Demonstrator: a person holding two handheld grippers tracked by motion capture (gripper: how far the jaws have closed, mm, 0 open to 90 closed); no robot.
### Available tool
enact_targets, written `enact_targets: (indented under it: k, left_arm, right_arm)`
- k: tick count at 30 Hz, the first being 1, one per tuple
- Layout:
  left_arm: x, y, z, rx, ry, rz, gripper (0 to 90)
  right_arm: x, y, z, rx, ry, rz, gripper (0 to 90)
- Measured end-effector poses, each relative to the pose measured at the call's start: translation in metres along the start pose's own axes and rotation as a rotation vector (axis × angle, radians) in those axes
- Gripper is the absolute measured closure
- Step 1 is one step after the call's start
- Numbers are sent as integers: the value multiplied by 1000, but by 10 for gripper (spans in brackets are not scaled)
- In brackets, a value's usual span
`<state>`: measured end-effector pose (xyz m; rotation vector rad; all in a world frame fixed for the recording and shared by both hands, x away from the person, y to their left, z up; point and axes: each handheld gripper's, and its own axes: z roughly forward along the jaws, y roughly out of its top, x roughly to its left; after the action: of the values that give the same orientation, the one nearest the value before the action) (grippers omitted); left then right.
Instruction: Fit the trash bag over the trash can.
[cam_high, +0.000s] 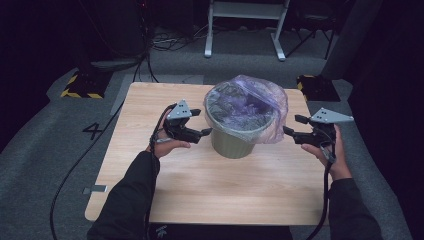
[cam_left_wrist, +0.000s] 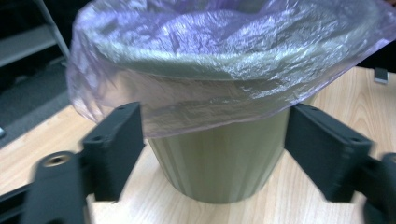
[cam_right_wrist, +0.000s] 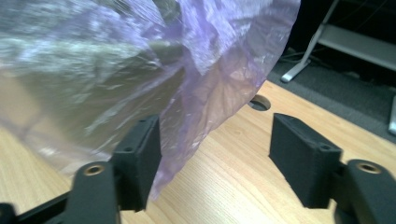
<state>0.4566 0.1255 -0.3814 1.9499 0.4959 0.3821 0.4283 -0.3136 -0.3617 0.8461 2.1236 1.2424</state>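
Wooden table held a bin loosely lined with a bag; left gripper and right gripper flanked it, jaws wide and empty, so the slack film could have slipped off.

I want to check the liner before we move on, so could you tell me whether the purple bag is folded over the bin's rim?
Yes: the purple bag drapes outside the rim of the upright bin.

Olive-green ribbed bin, translucent purple liner, pale woodgrain table, black tongs, possibly grey carpet
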Motion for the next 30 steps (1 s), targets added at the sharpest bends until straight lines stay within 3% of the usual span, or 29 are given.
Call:
enact_targets:
  k: [3, 7, 12, 16, 22, 28, 30]
  left_arm:
    - [2, 4, 1, 4, 22, -6, 374]
    - [3, 8, 3, 8, 39, 5, 466]
    - [3, 7, 7, 12, 17, 26, 723]
    - [4, 6, 8, 17, 24, 42, 885]
    - [6, 4, 10, 40, 22, 49, 898]
    - [9, 1, 9, 45, 20, 37, 898]
    - [10, 0, 10, 55, 16, 41, 899]
  right_arm:
    - [0, 2, -9, -28, 16, -4, 304]
    - [0, 9, -12, -43, 14, -11, 300]
    - [-5, 26, -5, -75, 35, -14, 310]
    - [-10, 42, 6, -80, 47, 2, 338]
    - [-9, 63, 29, -57, 60, -15, 384]
    - [-10, 78, 55, -11, 87, 15, 438]
    - [-10, 80, 62, 19, 35, 19, 546]
